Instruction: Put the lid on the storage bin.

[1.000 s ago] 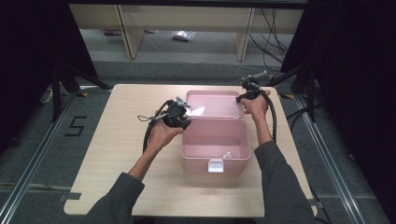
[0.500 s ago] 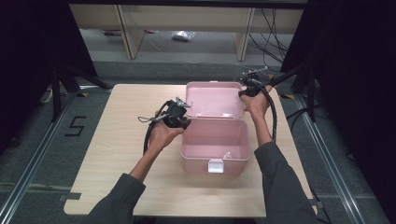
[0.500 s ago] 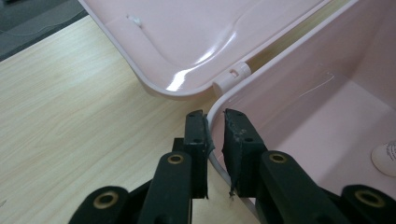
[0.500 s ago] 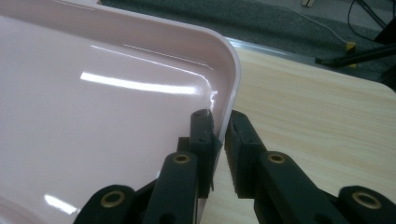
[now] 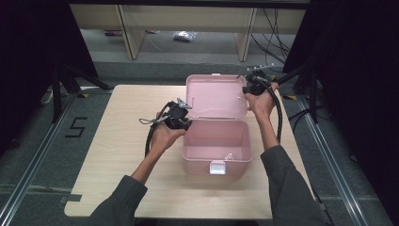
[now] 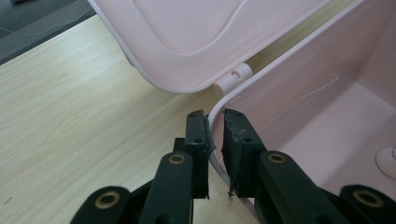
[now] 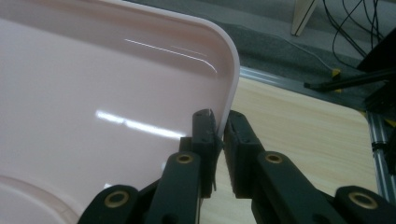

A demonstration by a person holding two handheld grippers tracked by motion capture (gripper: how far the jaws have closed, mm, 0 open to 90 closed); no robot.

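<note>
Pale wood grain covers the table, which is ringed by dark floor and black curtains. Nearest the person, a white latch is seen on the front wall of a pink box standing open at the middle of the table. A small whitish object lies on the box floor; what it is cannot be made out. At the box's left rear corner, the left gripper is clamped on the rim, with one jaw outside and one inside the wall, just below a white hinge. The left hand is wrapped around that gripper. Behind the box, the lid is raised on its hinges, tilted back. Its right edge is pinched between the jaws of the right gripper, held by the right hand. Farther off, pale shelf legs and loose cables are seen on the floor.
</note>
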